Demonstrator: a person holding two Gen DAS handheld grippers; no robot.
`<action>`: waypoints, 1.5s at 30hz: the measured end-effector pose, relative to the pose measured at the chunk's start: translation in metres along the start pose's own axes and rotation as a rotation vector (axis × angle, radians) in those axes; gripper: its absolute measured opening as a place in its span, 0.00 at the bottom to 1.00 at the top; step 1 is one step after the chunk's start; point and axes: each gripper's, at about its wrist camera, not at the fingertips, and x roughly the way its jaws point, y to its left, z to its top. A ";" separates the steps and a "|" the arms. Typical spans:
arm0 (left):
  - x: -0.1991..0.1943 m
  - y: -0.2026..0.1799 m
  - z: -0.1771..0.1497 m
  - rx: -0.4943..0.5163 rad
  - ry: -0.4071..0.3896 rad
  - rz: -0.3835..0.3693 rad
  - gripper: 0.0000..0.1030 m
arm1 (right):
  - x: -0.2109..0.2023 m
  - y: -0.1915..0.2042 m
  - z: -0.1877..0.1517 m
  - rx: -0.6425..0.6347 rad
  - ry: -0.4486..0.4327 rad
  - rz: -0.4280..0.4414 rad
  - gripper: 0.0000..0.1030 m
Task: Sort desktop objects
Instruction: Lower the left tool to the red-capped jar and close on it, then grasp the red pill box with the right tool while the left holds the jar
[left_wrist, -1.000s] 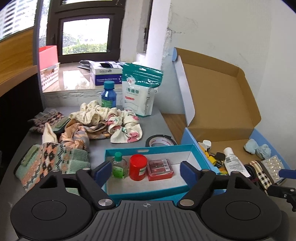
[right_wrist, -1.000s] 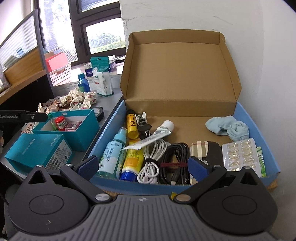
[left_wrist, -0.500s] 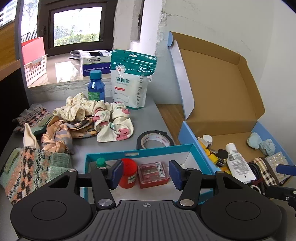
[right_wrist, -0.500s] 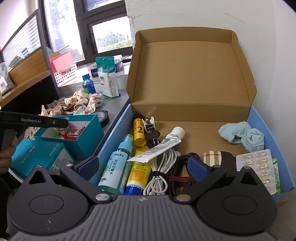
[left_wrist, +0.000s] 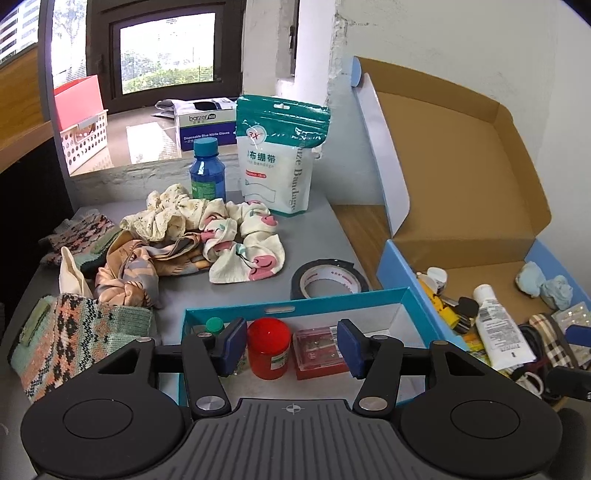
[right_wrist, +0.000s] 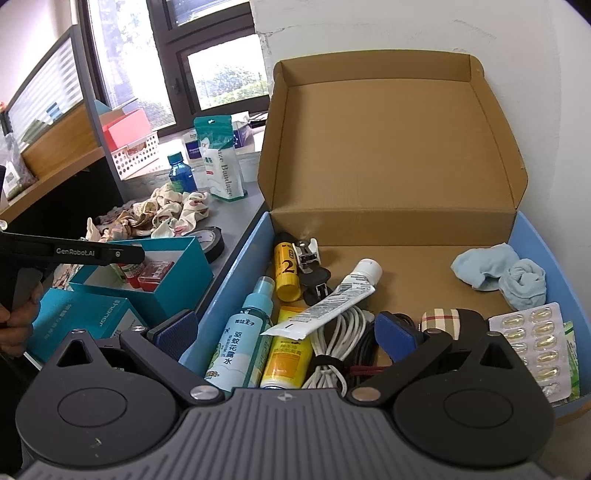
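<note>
My left gripper is open and empty, hovering over a teal box that holds a red-capped jar, a red case and a small green bottle. My right gripper is open and empty above the near edge of a blue cardboard box with a raised brown lid. That box holds a spray bottle, a yellow can, a white tube, cables, a pill blister and a blue cloth.
On the grey desk lie scrunchies, knitted gloves, a black tape roll, a blue bottle and a gauze bandage bag. A teal lid lies by the teal box. A white wall stands behind.
My left gripper has narrowed its opening and moved forward over the teal box. My right gripper has moved closer over the blue cardboard box.
</note>
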 end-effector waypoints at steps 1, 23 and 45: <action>0.001 0.000 0.000 0.004 0.002 0.006 0.56 | 0.000 0.000 0.000 0.002 -0.001 0.000 1.00; -0.001 0.015 -0.001 -0.099 0.035 -0.063 0.29 | 0.005 -0.003 0.006 0.007 -0.006 0.003 1.00; -0.071 0.064 -0.017 -0.121 -0.100 -0.085 0.30 | 0.033 0.078 0.066 -0.041 0.087 0.205 0.99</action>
